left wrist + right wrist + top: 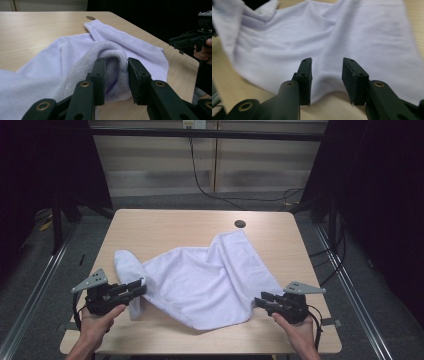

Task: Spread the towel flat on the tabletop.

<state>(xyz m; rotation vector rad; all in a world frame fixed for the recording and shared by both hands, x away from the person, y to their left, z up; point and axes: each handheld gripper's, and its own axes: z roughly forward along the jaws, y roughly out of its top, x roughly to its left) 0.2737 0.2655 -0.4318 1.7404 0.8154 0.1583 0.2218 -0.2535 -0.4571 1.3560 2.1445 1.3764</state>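
Note:
A white towel (200, 275) lies rumpled across the wooden table (165, 225), one corner reaching toward the far side. At its near left corner my left gripper (140, 287) rests low on the table. In the left gripper view, a raised fold of the towel (110, 53) stands between the parted jaws of the left gripper (115, 67), which do not pinch it. My right gripper (260, 300) sits at the towel's near right edge. In the right gripper view, the right gripper (327, 67) is open, with the towel's (324, 37) hem lying flat beneath the gap.
A dark round grommet (240, 224) is set in the table near its far edge. Bare wood (150, 330) runs along the near edge. Black cables (260, 197) trail over the grey floor behind, and metal rails (40, 280) flank the table.

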